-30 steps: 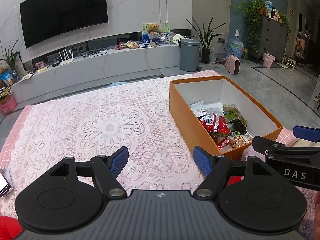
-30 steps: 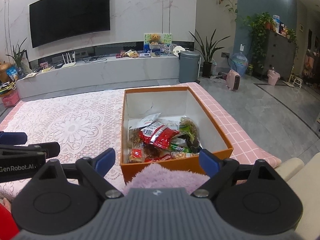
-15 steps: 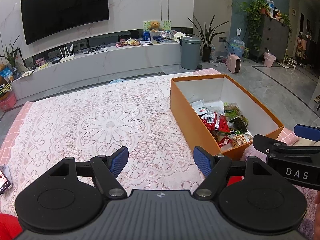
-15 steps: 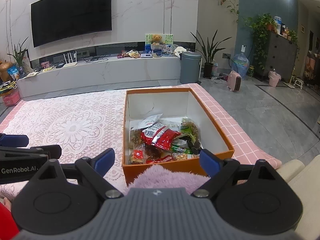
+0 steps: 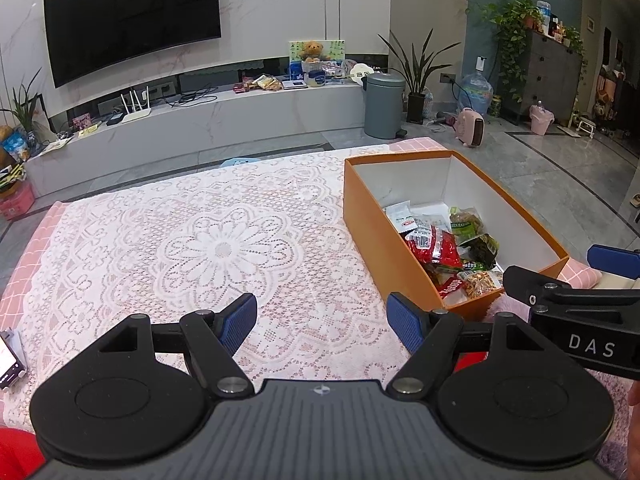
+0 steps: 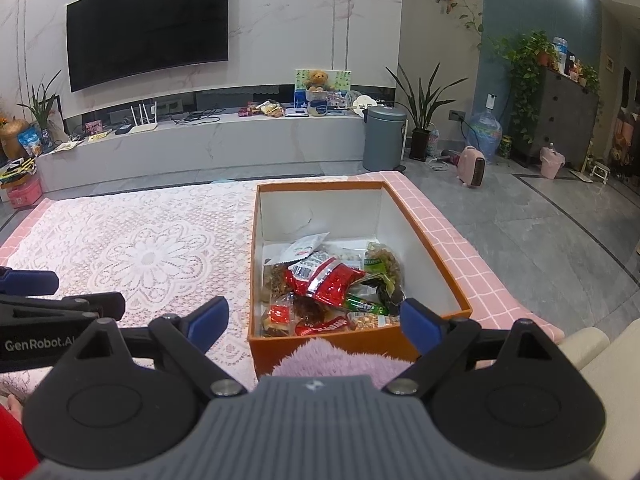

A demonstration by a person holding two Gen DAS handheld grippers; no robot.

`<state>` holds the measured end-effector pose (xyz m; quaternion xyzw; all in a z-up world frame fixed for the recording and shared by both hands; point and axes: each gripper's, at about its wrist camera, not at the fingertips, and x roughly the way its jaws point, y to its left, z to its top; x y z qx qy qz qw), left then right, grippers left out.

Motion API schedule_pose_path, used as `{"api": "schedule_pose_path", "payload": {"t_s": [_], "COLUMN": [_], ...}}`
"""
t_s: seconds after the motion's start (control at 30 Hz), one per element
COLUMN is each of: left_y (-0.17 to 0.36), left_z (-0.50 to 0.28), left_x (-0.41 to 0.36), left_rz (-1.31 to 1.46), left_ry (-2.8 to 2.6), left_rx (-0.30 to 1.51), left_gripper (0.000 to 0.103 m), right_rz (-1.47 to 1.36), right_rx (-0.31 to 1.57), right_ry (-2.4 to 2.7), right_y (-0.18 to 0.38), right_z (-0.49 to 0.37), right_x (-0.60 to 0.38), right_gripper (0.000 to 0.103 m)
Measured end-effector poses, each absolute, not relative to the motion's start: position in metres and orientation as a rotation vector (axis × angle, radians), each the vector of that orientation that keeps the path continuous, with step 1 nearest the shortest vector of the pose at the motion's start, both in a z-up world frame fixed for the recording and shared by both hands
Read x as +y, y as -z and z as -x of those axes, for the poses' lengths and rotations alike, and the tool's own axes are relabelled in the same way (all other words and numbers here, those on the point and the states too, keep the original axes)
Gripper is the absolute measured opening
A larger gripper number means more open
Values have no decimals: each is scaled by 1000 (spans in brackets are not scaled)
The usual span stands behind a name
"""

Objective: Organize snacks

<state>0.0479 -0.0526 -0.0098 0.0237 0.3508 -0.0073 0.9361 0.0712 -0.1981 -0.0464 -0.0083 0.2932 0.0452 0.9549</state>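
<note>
A white lace cloth (image 5: 216,248) covered the table ahead of both tools, over a pink checked cover (image 6: 452,240) that showed along the edges. Beyond the table stood a long low cabinet (image 6: 224,140) under a wall-mounted television (image 6: 148,24), with a grey bin (image 6: 384,138) and a potted plant (image 6: 420,120) off to the right of it. A phone (image 5: 8,356) lay at the cloth's edge, left of the left gripper (image 5: 322,322). A fluffy lilac fabric (image 6: 340,360) bunched just in front of the right gripper (image 6: 314,320), against the near wall of the orange box (image 6: 424,224).

The snacks (image 6: 328,280) lay piled in the near half of that box (a red packet on top), straight ahead of the right gripper and to the right of the left one. Nothing stood between either tool and the box's open top.

Both grippers had their blue pads spread wide apart, with nothing between them and nothing touched. Each pointed forward and somewhat downward over the table, side by side, the left over bare lace.
</note>
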Motion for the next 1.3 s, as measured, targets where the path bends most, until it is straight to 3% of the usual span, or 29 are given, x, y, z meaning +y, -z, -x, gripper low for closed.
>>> {"api": "schedule_pose_path", "payload": {"t_s": [1.3], "left_y": [3], "left_z": [-48], "left_x": [-50], "left_rz": [-43], "left_ry": [-12], "left_rx": [717], "left_gripper": [87], "right_rz": [10], "right_rx": [593], "right_ry": [-89], "right_y": [43], "right_z": [-72], "right_x": [-200], "right_gripper": [94]}}
